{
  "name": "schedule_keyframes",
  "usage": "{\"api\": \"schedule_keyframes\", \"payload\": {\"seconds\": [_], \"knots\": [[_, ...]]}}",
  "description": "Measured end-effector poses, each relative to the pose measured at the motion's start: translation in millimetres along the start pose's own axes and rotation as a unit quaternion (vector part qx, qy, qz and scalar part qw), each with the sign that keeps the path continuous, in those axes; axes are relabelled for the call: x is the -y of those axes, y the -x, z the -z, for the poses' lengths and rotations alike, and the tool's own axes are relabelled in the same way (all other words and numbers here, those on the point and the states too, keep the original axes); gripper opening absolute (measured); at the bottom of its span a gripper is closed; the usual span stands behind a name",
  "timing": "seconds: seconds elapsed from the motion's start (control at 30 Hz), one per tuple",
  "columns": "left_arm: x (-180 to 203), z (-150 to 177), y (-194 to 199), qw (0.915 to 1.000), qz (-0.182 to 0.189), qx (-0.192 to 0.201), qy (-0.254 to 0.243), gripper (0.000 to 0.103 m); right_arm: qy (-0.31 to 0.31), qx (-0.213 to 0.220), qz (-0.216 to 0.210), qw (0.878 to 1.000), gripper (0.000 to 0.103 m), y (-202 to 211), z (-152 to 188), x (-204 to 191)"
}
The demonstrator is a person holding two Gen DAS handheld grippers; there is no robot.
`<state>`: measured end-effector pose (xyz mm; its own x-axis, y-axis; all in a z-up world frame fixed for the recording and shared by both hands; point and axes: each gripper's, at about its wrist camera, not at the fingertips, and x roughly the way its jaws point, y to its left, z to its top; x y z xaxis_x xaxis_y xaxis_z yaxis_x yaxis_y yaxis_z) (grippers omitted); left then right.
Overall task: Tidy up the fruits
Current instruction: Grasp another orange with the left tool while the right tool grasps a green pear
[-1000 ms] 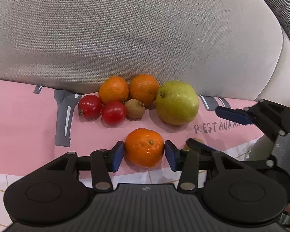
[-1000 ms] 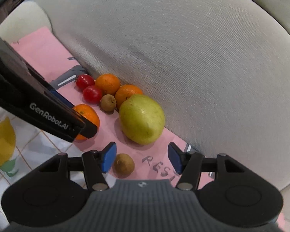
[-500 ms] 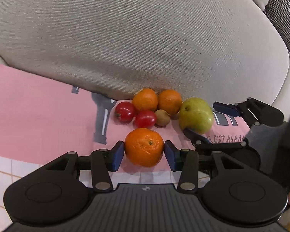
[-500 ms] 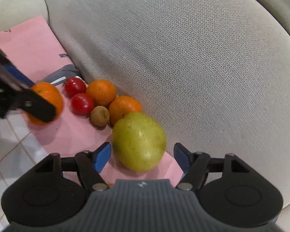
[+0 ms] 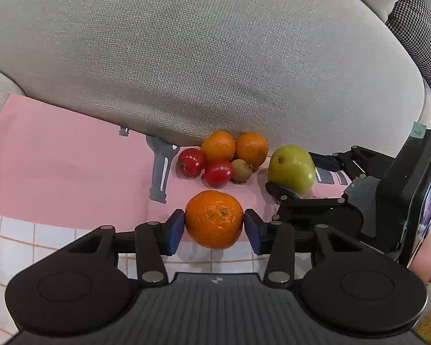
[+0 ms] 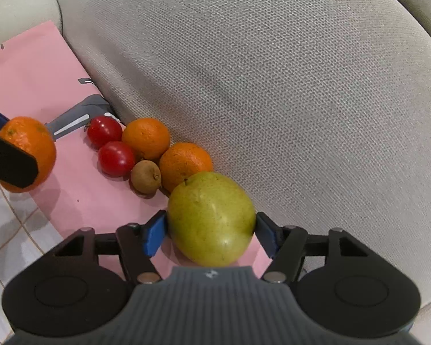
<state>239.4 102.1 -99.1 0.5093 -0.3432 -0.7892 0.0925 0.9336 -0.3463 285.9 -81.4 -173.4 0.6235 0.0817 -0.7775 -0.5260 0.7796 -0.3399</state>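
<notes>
While pear (image 6: 211,220) fills right gripper (image 6: 211,231), orange (image 5: 214,218) in left gripper (image 5: 214,231)

Left gripper (image 5: 214,228) clamped on tangerine (image 5: 214,218), right gripper (image 6: 211,234) pinching pear (image 6: 211,222) (both level)

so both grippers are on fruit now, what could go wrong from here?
1. The right gripper grips the green pear, which sits close against an orange and a kiwi; lifting could nudge them rolling.
2. The left gripper pinches the mandarin only at its widest sides, so it might slip.
3. The two grippers work close together and could collide.
</notes>
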Motion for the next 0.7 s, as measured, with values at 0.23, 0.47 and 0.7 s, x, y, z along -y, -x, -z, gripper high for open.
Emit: {"api": "schedule_keyframes", "payload": {"seconds": [0.23, 0.47, 0.7], "knots": [[6, 6, 20, 1.0000, -0.002, 0.006, 0.001, 0.051, -0.013, 0.019, 0.001, 1.000, 0.063, 38, 5, 5], [25, 8, 44, 0.9996, 0.003, 0.025, -0.009, 0.051, -0.029, 0.053, 0.003, 0.998, 0.063, 87, 10, 9], [52, 13, 65, 0.9987, 0.008, 0.038, -0.033, 0.051, -0.054, 0.076, -0.003, 0.996, 0.063, 138, 27, 11]]}}
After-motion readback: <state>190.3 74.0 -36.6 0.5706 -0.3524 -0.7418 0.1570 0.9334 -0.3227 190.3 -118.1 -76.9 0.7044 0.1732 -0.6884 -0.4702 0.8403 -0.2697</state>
